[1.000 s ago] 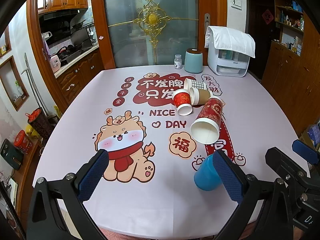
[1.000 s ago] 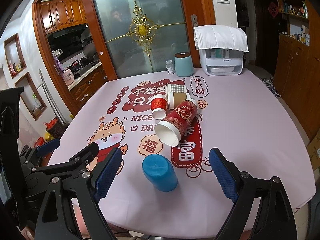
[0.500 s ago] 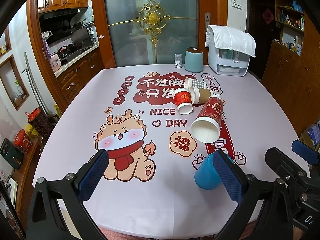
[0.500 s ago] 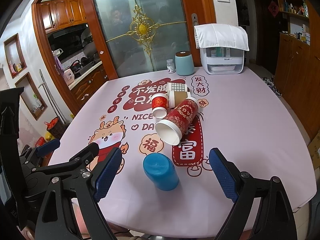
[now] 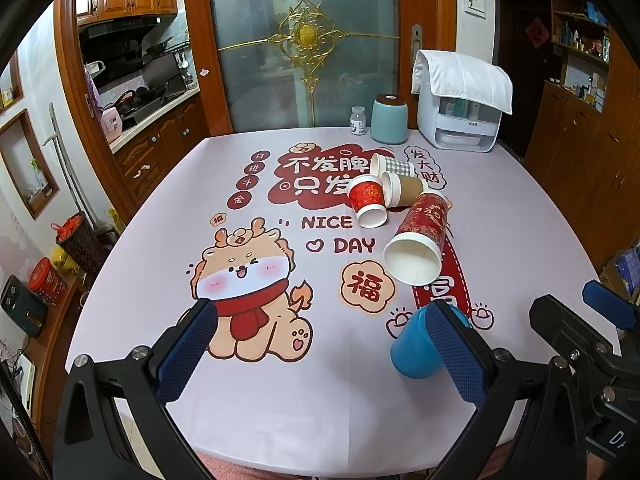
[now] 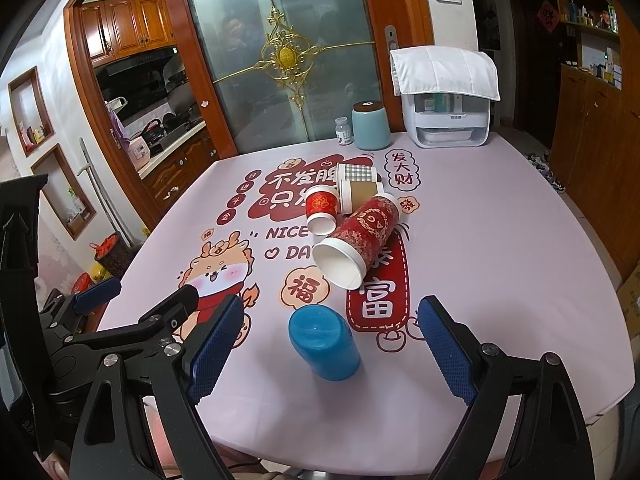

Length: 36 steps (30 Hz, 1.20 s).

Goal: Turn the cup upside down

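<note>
Blue plastic cup (image 6: 323,342) stands base-up on the worktop (image 6: 500,280), flip apparently done; both grippers' jaws apart, holding nothing; paper cups lie untouched.

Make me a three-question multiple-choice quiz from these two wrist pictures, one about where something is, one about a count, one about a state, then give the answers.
1. Where is the blue cup?
A. by the white appliance at the far edge
B. on the table between the right gripper fingers' line of sight, near the front edge
C. stacked in the tall red cup

2. How many paper cups lie in the cluster mid-table?
A. two
B. four
C. six

3. What state is the left gripper in?
A. open, holding nothing
B. shut on the blue cup
C. shut on a paper cup

Answers: B, the blue cup sits close in front of the right gripper; B, checked, brown, small red and tall red cup; A, its blue pads stand wide apart over bare tablecloth.
</note>
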Tool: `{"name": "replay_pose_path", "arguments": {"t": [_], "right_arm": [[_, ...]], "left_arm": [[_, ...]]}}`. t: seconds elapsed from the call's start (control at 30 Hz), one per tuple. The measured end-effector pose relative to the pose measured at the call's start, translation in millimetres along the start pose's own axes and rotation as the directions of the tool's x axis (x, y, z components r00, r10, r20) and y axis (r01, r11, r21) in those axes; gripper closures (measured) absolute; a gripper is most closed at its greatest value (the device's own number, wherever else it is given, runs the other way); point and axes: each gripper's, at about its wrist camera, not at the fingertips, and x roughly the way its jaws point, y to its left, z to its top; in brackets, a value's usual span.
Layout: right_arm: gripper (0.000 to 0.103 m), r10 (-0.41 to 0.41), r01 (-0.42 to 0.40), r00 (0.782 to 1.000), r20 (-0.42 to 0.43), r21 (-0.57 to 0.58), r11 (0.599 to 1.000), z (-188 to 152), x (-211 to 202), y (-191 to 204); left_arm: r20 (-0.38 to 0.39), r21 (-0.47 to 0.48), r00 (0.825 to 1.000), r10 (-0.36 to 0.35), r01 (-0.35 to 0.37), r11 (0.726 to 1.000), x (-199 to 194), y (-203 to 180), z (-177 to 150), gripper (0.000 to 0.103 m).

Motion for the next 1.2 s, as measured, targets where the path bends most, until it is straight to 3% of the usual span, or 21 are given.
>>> {"name": "replay_pose_path", "arguments": {"t": [1.2], "right_arm": [[0.013,0.009,-0.009,1.0,-0.002,0.0,1.0,-2,4,9]], "left_arm": [[0.003,0.002,1.0,0.004,-0.004,1.0,1,4,-1,0.001]]}}
